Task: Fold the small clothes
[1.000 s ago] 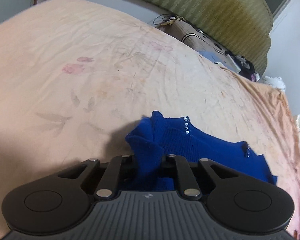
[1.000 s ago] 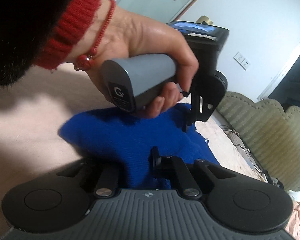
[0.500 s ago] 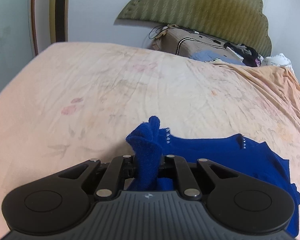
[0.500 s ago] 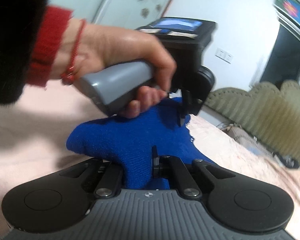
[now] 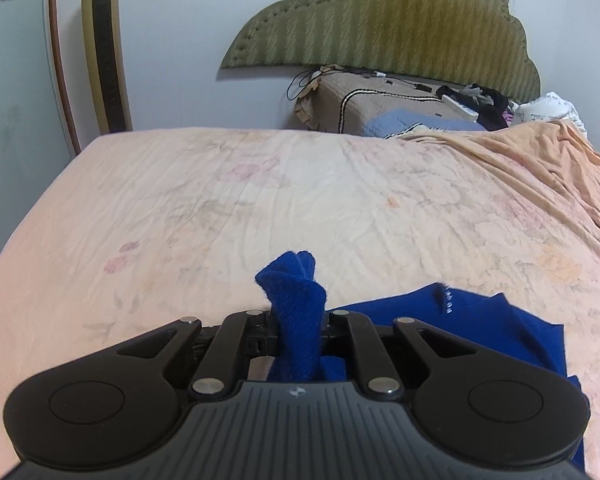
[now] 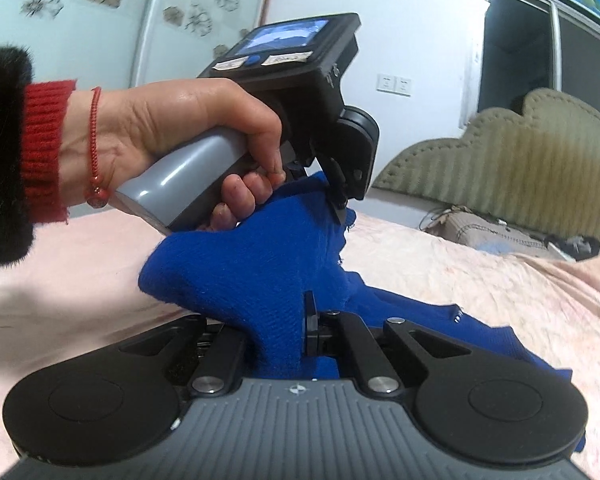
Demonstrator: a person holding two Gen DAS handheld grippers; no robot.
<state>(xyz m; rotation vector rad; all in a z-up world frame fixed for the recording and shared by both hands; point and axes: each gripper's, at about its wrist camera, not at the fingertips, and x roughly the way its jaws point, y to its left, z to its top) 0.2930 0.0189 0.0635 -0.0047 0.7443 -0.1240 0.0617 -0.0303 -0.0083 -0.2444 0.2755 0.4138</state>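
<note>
Since both claws are clamped on the same blue knit top (image 6: pixel 244 264), the whole next move comes down to how that cloth hangs between them. The left claw (image 5: pixel 298 320) has its jaws pinched together on a bunched-up edge, and the right claw (image 6: pixel 280 320) is squeezed shut on another bunch of the same fabric. From the right wrist view, the left hand (image 6: pixel 172 132) sits just beyond and above the right claw, so the two grips look pretty close together, with the stretch of knit between them held up off the bed (image 5: pixel 260 200). The rest of the top trails away from the headboard (image 5: pixel 380 20), draping down onto the bed sheet on the right side of both claws. I'd guess its long axis runs roughly sideways along the bed, parallel to the headboard, but honestly can't be sure.

Hard to tell: which part of the garment each claw actually has (shoulder? hem?). The lower part is cut off behind the claw bodies, and there's a little row of sparkly studs (image 5: pixel 448 300) on one edge.
</note>
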